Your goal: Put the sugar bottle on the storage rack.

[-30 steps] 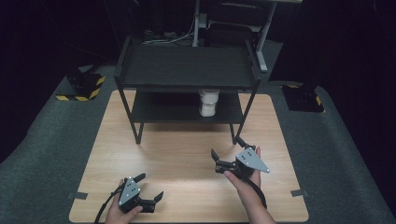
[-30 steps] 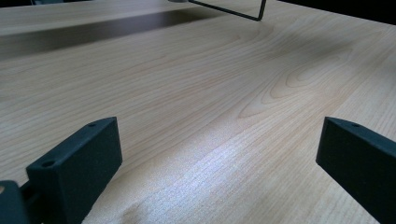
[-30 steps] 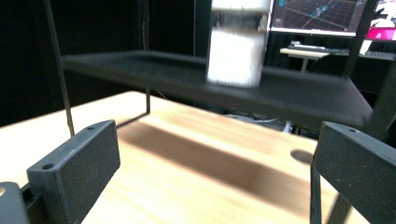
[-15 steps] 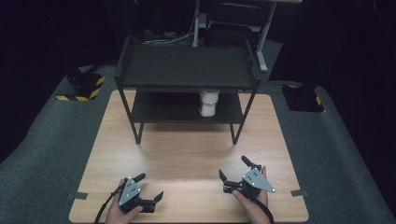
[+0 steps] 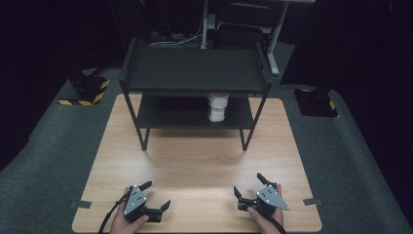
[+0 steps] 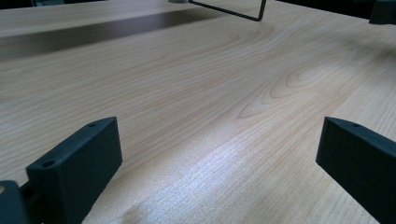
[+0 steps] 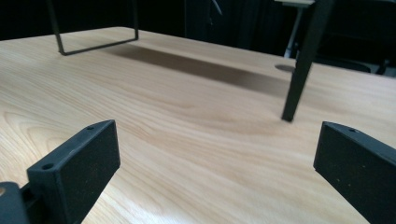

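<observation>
White jar (image 5: 217, 107) stands upright on shelf (image 5: 165, 116).

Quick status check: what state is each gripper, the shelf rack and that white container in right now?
left gripper: open, holding nothing, low at the table's near edge
right gripper: open, holding nothing, low at the near edge
shelf rack: upright, top shelf bare
white container: upright on the lower shelf

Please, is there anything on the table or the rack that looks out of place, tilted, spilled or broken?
Nothing stands out. The black rack stands square on the wooden table, and the white container sits upright on its lower shelf. No spill or damage shows. The left gripper and right gripper rest open near the table's front edge, holding nothing.
</observation>
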